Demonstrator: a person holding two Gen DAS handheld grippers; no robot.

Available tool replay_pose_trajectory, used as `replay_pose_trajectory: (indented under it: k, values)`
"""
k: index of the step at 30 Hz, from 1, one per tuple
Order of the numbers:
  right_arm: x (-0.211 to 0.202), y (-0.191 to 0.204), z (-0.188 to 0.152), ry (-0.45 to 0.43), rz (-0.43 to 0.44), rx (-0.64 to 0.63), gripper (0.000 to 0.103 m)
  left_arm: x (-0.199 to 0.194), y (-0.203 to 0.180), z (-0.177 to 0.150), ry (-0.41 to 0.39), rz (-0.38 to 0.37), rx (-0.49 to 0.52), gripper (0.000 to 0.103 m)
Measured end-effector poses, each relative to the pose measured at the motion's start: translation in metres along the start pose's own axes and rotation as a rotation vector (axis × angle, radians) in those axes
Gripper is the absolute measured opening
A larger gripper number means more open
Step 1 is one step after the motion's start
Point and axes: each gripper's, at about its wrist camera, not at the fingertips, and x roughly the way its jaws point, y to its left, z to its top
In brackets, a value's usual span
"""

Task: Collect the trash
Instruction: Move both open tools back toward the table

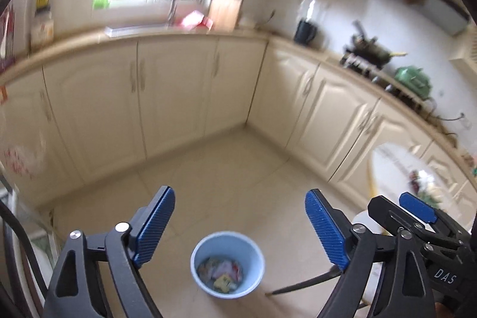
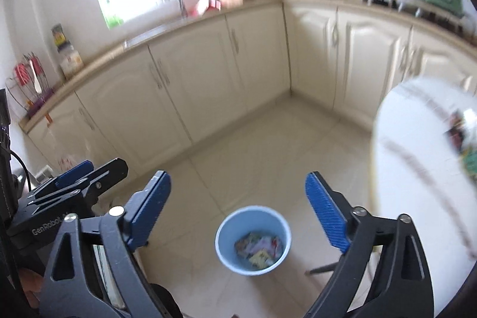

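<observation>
A: Wrappers in the light-blue bin, but smeared; no reading those labels.

B: Round white tabletop runs off the right edge, the clutter on it pure blur. Same for the stove pots.

- Below me, the round pale-blue plastic bin stands on the tiled floor, crumpled wrappers inside.
- The white round table lies to its right.
- Cream cabinets stand behind.

"DAS" on the right gripper body, "GenRobot" on the left gripper body
</observation>
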Motion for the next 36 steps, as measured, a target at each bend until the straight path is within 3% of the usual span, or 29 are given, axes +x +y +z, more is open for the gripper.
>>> replay_pose_trajectory:
  k: [2,4,6,13,19,24,27,33,36]
  values:
    - [-0.034,0.003,0.005,-0.052,-0.02,-0.01,0.095,-0.029,-0.024,-0.002,-0.068,-0.018,0.027,0.096]
    - [-0.071,0.003,0.008,-0.113,-0.044,-0.015,0.103,-0.06,-0.046,-0.005,-0.117,-0.054,0.056,0.098]
    - [-0.112,0.002,0.007,-0.174,-0.082,-0.025,0.103,-0.087,-0.066,-0.008,-0.183,-0.068,0.087,0.1]
    - [-0.238,0.001,-0.003,-0.353,-0.225,-0.044,0.103,-0.171,-0.1,-0.046,-0.352,-0.141,0.177,0.102]
    - [-0.312,-0.003,-0.016,-0.461,-0.32,-0.036,0.103,-0.228,-0.109,-0.103,-0.481,-0.159,0.226,0.102]
    - [-0.354,-0.012,-0.024,-0.521,-0.39,-0.039,0.103,-0.244,-0.131,-0.179,-0.551,-0.192,0.237,0.102]
    - [-0.37,-0.021,-0.026,-0.547,-0.425,-0.029,0.103,-0.24,-0.142,-0.209,-0.563,-0.202,0.255,0.102]
    - [-0.379,-0.05,-0.03,-0.553,-0.466,0.012,0.103,-0.224,-0.166,-0.22,-0.537,-0.221,0.304,0.102]
    - [-0.378,-0.072,-0.033,-0.535,-0.486,0.046,0.103,-0.212,-0.182,-0.2,-0.511,-0.231,0.329,0.102]
